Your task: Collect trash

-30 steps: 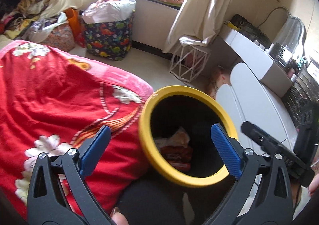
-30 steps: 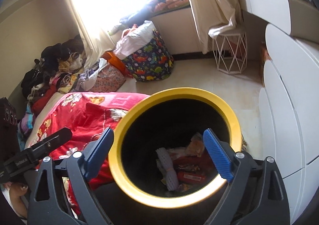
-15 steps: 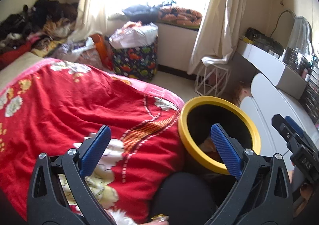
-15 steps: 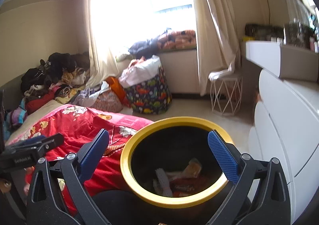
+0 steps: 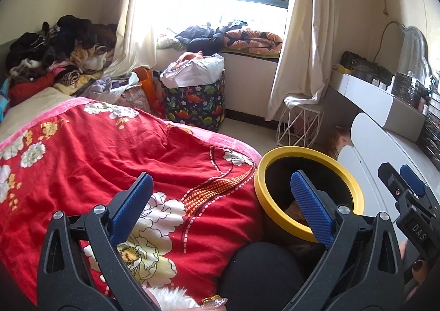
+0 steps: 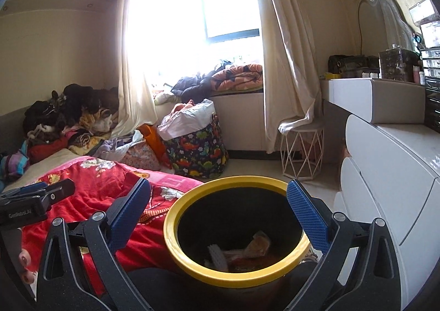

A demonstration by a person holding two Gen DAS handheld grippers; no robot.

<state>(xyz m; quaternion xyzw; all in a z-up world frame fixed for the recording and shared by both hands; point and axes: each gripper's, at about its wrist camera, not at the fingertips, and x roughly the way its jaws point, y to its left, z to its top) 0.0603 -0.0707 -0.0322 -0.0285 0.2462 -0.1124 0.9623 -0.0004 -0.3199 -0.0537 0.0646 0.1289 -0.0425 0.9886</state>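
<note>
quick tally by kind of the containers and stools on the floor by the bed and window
yellow-rimmed trash bin: 1
dinosaur-print laundry basket: 1
white wire stool: 1
total: 3

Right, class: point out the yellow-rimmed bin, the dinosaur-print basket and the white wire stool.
yellow-rimmed bin point(image 6: 192, 267), right wrist view, near rim.
dinosaur-print basket point(image 6: 200, 154), right wrist view, patterned front.
white wire stool point(image 6: 302, 157), right wrist view, wire frame.

Matt yellow plastic-looking bin rim point(image 6: 192, 262), red floral cloth quilt point(image 5: 110, 162), glossy white drawer fronts point(image 6: 385, 173).
</note>
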